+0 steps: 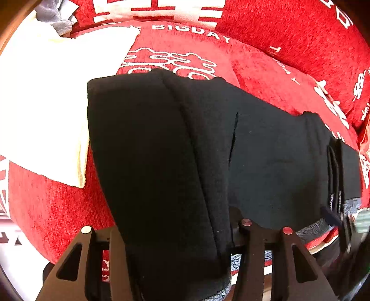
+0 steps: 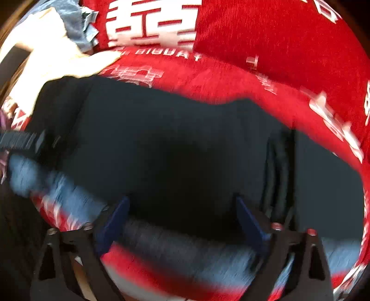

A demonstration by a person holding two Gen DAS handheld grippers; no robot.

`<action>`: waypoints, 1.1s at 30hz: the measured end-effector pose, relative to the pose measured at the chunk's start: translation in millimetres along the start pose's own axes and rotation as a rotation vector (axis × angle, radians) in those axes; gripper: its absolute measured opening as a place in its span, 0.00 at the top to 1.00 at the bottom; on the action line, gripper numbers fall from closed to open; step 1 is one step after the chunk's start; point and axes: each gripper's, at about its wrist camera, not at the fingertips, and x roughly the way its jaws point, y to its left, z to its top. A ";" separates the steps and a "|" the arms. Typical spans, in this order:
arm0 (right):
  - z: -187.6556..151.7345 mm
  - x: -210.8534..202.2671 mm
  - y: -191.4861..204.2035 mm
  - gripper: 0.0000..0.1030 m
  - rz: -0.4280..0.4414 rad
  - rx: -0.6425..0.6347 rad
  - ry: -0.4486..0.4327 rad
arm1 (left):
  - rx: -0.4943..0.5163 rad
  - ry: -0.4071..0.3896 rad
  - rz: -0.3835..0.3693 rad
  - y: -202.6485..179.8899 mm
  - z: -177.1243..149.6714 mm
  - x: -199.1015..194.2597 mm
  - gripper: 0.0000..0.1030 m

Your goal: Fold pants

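The black pants (image 1: 266, 150) lie folded in a long band across a red sofa seat (image 1: 57, 208). In the left wrist view their near end bunches up thickly between the fingers of my left gripper (image 1: 178, 240), filling the gap, and the gripper is shut on this fold. The right wrist view is blurred. There my right gripper (image 2: 183, 220) stands wide open over the near edge of the pants (image 2: 173, 139), its blue pads (image 2: 120, 220) apart and gripping nothing. A black drawcord (image 1: 334, 176) lies near the pants' right end.
A white cloth (image 1: 46, 104) lies on the seat left of the pants. Grey-blue cloth (image 1: 55, 18) is heaped at the back left. Red back cushions (image 1: 289, 34) with white lettering rise behind. A grey-blue fabric (image 2: 208, 261) shows under the pants' near edge.
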 end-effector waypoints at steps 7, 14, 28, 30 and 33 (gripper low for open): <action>-19.1 -22.4 -3.9 0.00 0.037 0.011 -0.010 | 0.017 0.009 0.084 -18.9 2.7 -1.3 0.56; 14.5 -64.5 -49.4 0.00 -0.095 0.055 -0.142 | 0.080 0.017 0.115 -50.3 3.2 -38.1 0.75; -13.4 -40.9 -210.3 0.00 -0.239 0.264 -0.059 | 0.325 -0.094 0.058 -188.0 3.2 -116.7 0.77; -14.5 -41.0 -212.8 0.00 -0.232 0.272 -0.062 | 0.357 -0.087 0.059 -213.8 11.3 -114.8 0.77; -15.0 -40.6 -212.9 0.00 -0.227 0.276 -0.069 | 0.400 -0.074 0.054 -251.9 16.8 -113.6 0.77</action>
